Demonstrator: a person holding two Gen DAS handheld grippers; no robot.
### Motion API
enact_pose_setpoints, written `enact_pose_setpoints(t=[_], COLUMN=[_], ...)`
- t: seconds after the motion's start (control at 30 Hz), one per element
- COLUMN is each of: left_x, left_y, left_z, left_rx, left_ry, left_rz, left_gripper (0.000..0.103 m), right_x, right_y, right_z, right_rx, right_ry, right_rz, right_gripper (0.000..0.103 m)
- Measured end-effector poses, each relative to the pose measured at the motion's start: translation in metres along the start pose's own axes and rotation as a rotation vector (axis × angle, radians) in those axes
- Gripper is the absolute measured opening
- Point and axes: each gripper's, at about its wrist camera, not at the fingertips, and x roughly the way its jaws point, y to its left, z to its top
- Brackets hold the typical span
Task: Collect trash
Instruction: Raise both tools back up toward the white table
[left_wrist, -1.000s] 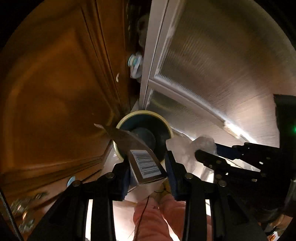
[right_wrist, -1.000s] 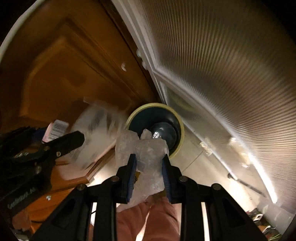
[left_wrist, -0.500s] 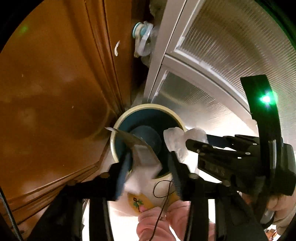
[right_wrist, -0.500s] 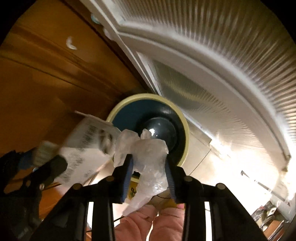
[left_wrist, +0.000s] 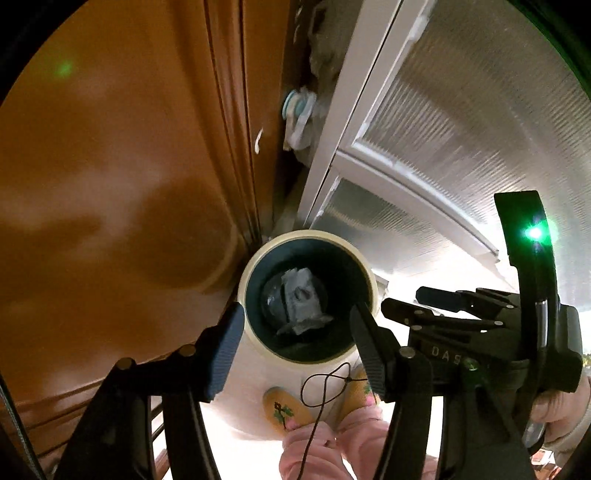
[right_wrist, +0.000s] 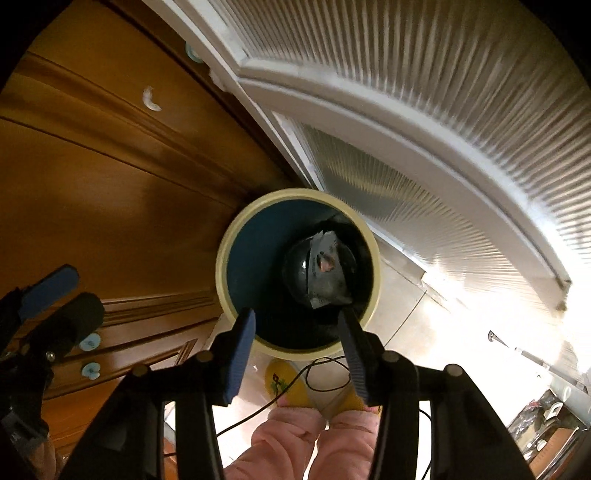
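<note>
Deep in the bin (left_wrist: 255, 334) the trash (left_wrist: 301, 301) is dim grey and crumpled; you cannot tell the carton from the plastic wrap down there, and in the right view the trash (right_wrist: 325, 275) is just as murky. The bin stands on the floor, wedged between the wooden cabinet (left_wrist: 110, 184) on the left and the ribbed white door (left_wrist: 461, 129) on the right, with your yellow slippers (left_wrist: 284, 410) just beside its base. Your left gripper (left_wrist: 297, 332) hangs released over the rim, jaws just widened, nothing between them. Your right gripper (right_wrist: 297, 338) likewise: jaws just spread, empty. A second ago the left pinched a barcoded carton, the right a clear wrap.
</note>
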Motion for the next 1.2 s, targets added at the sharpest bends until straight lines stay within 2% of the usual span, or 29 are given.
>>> enact_pose_setpoints(t=[0.1, 0.23, 0.5, 0.6, 0.8, 1.2], left_x=[-0.022, -0.056, -0.146, -0.186, -0.252, -0.35], left_y=[-0.004, -0.013, -0.033, -0.042, -0.057, -0.081], left_z=[0.0, 0.003, 0.01, 0.013, 0.029, 0.074], left_rx=[0.019, 0.055, 0.126, 0.164, 0.261, 0.38], left_ry=[0.001, -0.009, -0.057, -0.08, -0.158, -0.32], left_rz=[-0.018, -0.006, -0.02, -0.035, -0.032, -0.071], left_gripper=[0.058, 0.058, 0.058, 0.058, 0.058, 0.058], right_x=[-0.019, -0.051, -0.144, -0.191, -0.272, -0.402], right_y=[0.001, 0.004, 0.027, 0.037, 0.052, 0.073], right_z=[-0.002, -0.005, -0.018, -0.024, -0.031, -0.035], right_rx=[0.011, 0.034, 0.022, 0.017, -0.01, 0.018], right_ry=[-0.011, -0.02, -0.064, -0.113, -0.231, -0.524], right_rz=[0.008, 0.001, 0.023, 0.049, 0.056, -0.045], right_gripper=[0.047, 0.047, 0.049, 0.057, 0.059, 0.059])
